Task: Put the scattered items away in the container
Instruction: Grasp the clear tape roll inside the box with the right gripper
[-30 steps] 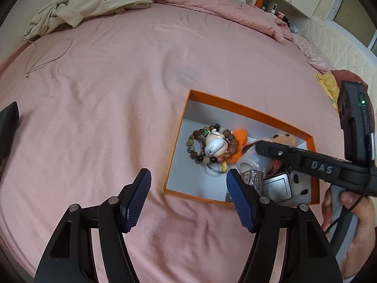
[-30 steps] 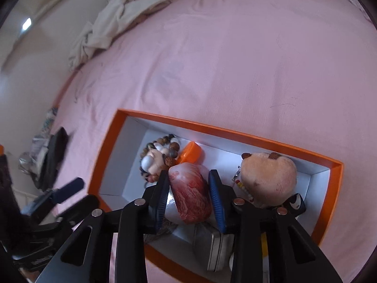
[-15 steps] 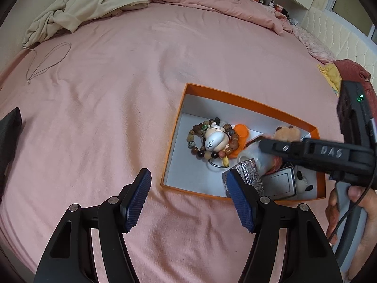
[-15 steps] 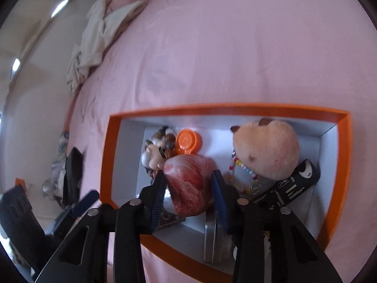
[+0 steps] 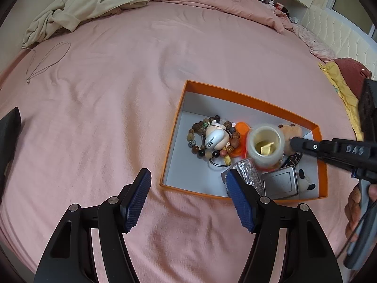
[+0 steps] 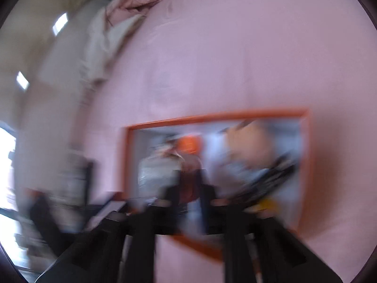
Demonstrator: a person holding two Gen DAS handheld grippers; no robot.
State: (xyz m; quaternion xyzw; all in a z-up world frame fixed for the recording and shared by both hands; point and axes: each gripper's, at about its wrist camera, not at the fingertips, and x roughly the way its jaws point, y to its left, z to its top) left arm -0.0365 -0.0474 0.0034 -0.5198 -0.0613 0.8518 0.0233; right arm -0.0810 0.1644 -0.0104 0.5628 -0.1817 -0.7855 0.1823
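The clear jar (image 5: 265, 146) is over the orange box (image 5: 247, 97), at 3 o'clock of the bead bracelet (image 5: 195, 139), with its long axis upright and its round end facing up. The right gripper (image 5: 293, 141) has just closed its fingers fully, and the jar is at their tips, not between them. The left gripper (image 5: 187, 173) has its fingers apart and empty.

Soft daylight; right wrist view badly motion-blurred (fisheye-curved edges).

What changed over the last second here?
The right gripper has just been closing its jaws, which now look shut. The translucent jar it held shows blurred at its tip over the orange box, apparently let go. The left gripper stays open beside the box, and the bead bracelet is unmoved.
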